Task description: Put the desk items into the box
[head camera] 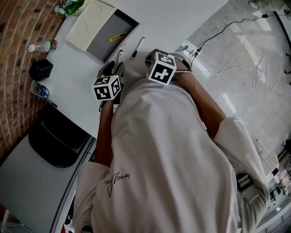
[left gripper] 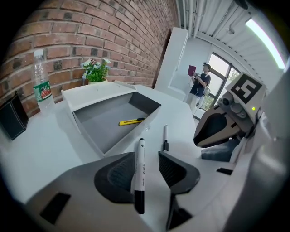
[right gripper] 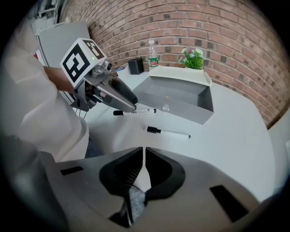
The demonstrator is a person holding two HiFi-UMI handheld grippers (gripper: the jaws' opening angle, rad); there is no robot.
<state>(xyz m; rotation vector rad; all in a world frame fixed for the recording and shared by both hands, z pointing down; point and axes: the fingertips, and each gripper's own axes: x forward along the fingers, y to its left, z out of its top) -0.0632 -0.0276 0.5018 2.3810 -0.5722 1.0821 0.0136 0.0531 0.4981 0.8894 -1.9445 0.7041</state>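
Observation:
A white marker with black caps [left gripper: 139,174] lies on the white table between the jaws of my left gripper [left gripper: 146,157], against the left pad; the right pad stands clear of it, so the gripper is open. In the right gripper view the same marker [right gripper: 138,111] shows under the left gripper [right gripper: 129,106]. A thinner pen [left gripper: 165,136] lies just beyond. The open box [left gripper: 90,131] holds a yellow cutter [left gripper: 131,121]. My right gripper [right gripper: 143,152] hovers shut, nothing between its tips, over a grey-blue felt block [left gripper: 222,152].
A water bottle [head camera: 43,46], a black holder [head camera: 41,69] and a plant [head camera: 68,5] stand by the brick wall. The box's lid [head camera: 88,22] leans behind it. A power strip [head camera: 188,48] sits at the table's right edge, a black chair [head camera: 57,136] to the left.

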